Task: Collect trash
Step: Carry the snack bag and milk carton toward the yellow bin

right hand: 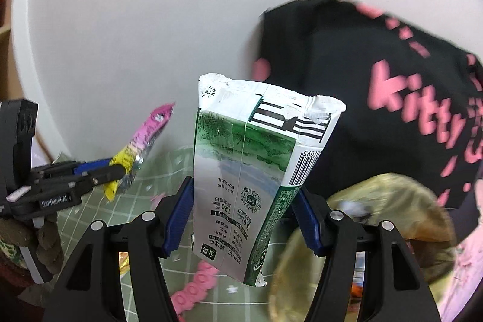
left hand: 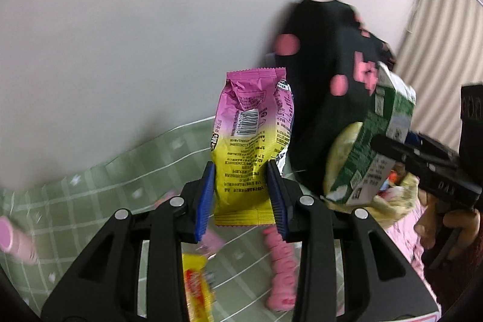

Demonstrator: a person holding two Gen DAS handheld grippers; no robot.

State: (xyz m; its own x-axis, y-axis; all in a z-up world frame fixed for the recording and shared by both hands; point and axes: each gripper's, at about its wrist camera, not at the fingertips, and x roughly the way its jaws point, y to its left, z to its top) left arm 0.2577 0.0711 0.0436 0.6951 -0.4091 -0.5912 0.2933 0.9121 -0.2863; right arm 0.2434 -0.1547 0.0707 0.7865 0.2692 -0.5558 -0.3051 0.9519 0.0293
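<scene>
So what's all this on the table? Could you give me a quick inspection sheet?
Surface: green checked tablecloth.
Job's things: pink and yellow snack wrapper; green and white milk carton; yellowish bag with litter inside.
Clutter: pink block chain, yellow packet, pink tube.
Grippers: left gripper grips the wrapper; right gripper grips the carton, both lifted.
Cables: nothing seen.
Surroundings: white wall, black bag with pink lettering.
</scene>
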